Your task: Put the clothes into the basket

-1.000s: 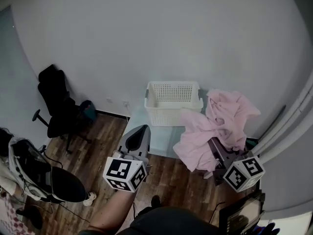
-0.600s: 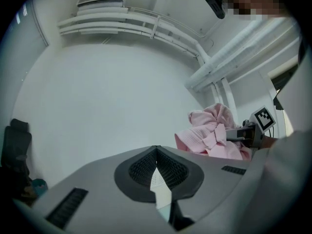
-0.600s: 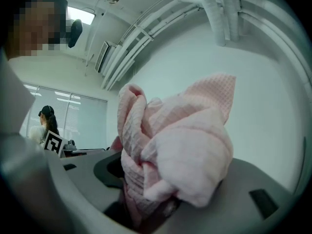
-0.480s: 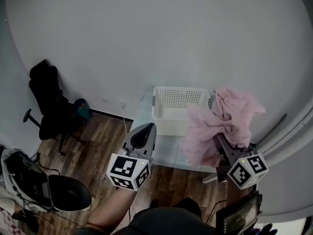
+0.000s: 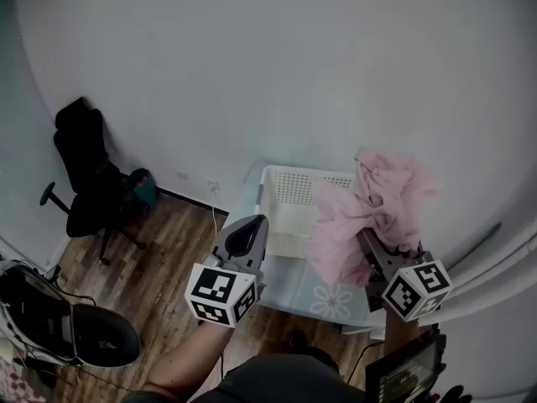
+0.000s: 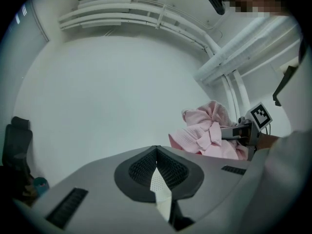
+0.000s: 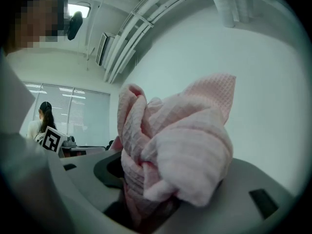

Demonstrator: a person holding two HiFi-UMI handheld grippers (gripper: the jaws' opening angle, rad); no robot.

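Pink garment [image 5: 375,212] nearer basket [image 5: 285,201], upright

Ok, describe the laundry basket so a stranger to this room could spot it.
Find the bare white wall; at its foot stands a pale low table, and the basket sits on it. It is white rectangular plastic with small holes in its walls, its right end hidden by the pink cloth in the right gripper.
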